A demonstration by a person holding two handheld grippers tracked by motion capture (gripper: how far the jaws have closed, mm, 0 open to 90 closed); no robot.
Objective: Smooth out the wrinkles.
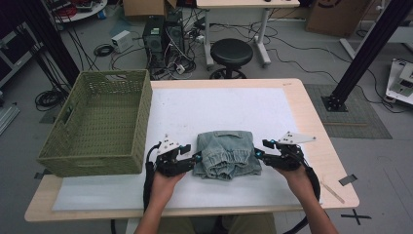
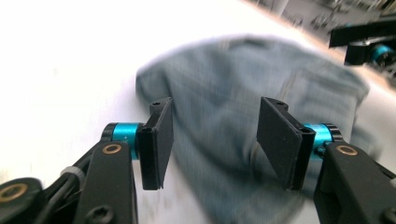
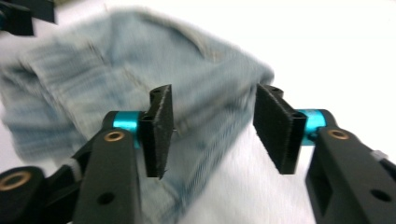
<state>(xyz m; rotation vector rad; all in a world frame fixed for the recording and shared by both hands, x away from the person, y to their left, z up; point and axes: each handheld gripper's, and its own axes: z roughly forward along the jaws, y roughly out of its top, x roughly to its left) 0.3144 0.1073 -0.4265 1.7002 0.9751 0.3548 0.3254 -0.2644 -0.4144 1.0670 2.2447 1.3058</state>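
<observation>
The folded jeans (image 1: 227,154) serve as the reference item. They lie flat on the white mat (image 1: 219,109) that covers the table (image 1: 319,146), toward the person's edge of it, with the gathered waistband facing the person.

Left gripper (image 1: 197,157): positioned at the left edge of the jeans, pointing inward at the cloth. In the left gripper view the left gripper (image 2: 215,135) has its two black pads (image 2: 161,140) standing apart, with a clear gap between them. The denim lies below and beyond that gap; neither pad presses on it. State: released, nothing grasped.

Right gripper (image 1: 257,153): positioned at the right edge of the jeans, pointing inward toward the left gripper. In the right gripper view the right gripper (image 3: 212,130) shows its pads (image 3: 278,133) likewise spread, with the cloth edge visible past them and bare mat beneath. No fabric is clamped. State: released, nothing grasped.

Both gripper views are motion-blurred, so whether a pad tip brushes the cloth cannot be told.

The person's left hand (image 1: 163,183) and right hand (image 1: 297,175) hold the grippers from the side of the jeans nearest the person.

A green woven basket (image 1: 100,124) stands left of the jeans, well apart from them, overhanging the left side of the table. A black stool (image 1: 231,52) stands on the floor beyond the jeans, past the far table edge.
</observation>
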